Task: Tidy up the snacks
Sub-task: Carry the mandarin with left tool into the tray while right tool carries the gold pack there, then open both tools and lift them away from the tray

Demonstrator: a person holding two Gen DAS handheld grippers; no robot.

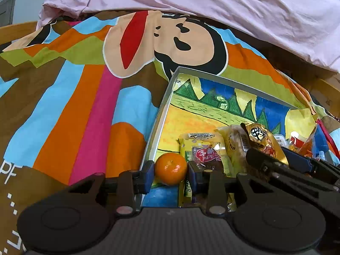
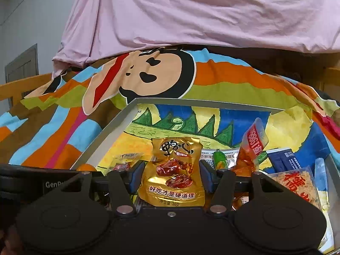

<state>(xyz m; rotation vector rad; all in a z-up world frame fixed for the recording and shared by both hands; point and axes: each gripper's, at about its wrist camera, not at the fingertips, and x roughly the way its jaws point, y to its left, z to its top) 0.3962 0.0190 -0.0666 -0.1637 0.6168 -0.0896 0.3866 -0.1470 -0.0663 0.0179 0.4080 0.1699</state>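
Orange (image 1: 170,168): sits in the near left corner of the tray (image 1: 158,119), between the pads of the left gripper (image 1: 170,173); jaws closed on it or nearly so.
Gold packet (image 2: 172,173): stands upright between the fingers of the right gripper (image 2: 171,178), which grips it over the tray's near middle.
Other snacks: red packet (image 2: 252,146), blue box (image 2: 283,160) and more, crowded at the near right.
Risk, orange: round and smooth, could roll out of a light pinch.
Risk, packet: slick foil may slide or crumple.
Risk, grippers: close together, may bump.
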